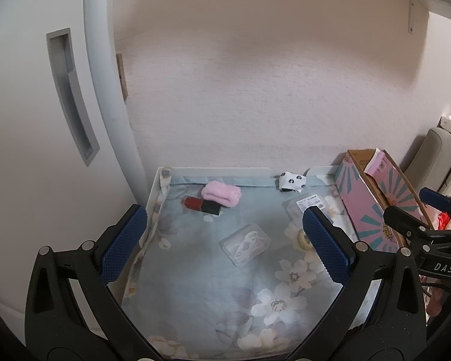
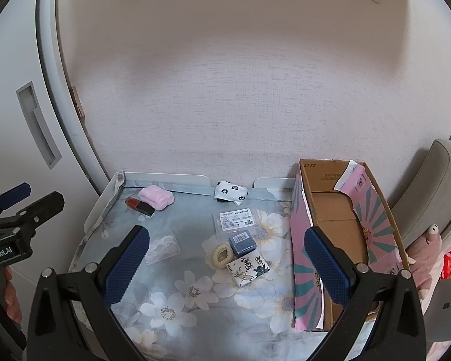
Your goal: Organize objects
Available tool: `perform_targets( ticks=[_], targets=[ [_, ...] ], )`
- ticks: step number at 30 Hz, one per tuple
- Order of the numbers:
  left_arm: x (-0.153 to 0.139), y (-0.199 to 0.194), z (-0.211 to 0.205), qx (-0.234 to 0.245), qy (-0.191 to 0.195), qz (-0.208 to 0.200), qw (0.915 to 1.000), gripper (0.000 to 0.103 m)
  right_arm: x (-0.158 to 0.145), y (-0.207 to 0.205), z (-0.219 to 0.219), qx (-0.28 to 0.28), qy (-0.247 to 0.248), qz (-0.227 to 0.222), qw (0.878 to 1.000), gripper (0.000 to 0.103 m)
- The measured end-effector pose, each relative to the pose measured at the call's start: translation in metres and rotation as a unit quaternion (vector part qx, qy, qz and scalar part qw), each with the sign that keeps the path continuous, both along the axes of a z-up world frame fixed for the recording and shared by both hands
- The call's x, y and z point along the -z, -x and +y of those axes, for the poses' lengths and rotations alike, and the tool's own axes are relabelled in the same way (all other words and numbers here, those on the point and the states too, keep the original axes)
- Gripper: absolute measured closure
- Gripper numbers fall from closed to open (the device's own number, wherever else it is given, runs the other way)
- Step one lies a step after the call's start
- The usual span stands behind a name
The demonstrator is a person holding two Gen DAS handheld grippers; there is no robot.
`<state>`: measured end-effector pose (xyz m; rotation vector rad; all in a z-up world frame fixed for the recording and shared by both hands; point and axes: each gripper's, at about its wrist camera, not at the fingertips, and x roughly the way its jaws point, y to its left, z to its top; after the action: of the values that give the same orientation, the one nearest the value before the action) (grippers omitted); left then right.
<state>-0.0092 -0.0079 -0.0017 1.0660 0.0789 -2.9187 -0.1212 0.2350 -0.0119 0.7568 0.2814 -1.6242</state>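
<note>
Small items lie on a floral cloth (image 2: 195,294): a pink fluffy band (image 2: 156,197), a red and black lipstick (image 2: 139,205), a clear packet of white cable (image 1: 245,244), a panda-print roll (image 2: 231,192), a labelled clear packet (image 2: 236,220), a grey box (image 2: 241,243), a cream scrunchie (image 2: 222,255) and a floral packet (image 2: 249,268). An open pink cardboard box (image 2: 333,216) stands at the right and looks empty. My left gripper (image 1: 222,245) is open and empty above the cloth. My right gripper (image 2: 225,267) is open and empty, its right finger over the box.
The cloth covers a white tray-like table (image 2: 100,210) with raised edges against a wall. A white cabinet door (image 1: 45,120) stands at the left. A grey cushion (image 2: 439,180) and a pink plush toy (image 2: 427,258) lie to the right of the box.
</note>
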Motion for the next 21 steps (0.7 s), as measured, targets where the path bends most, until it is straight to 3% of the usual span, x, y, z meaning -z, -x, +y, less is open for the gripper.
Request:
perform_targets(
  ticks=[21],
  targets=[
    [0.0033, 0.0025, 0.0041, 0.01, -0.007, -0.006, 0.9999, 0.001, 0.0, -0.0022, -0.0043, -0.012, -0.003, -0.003, 1.0, 0.001]
  ],
)
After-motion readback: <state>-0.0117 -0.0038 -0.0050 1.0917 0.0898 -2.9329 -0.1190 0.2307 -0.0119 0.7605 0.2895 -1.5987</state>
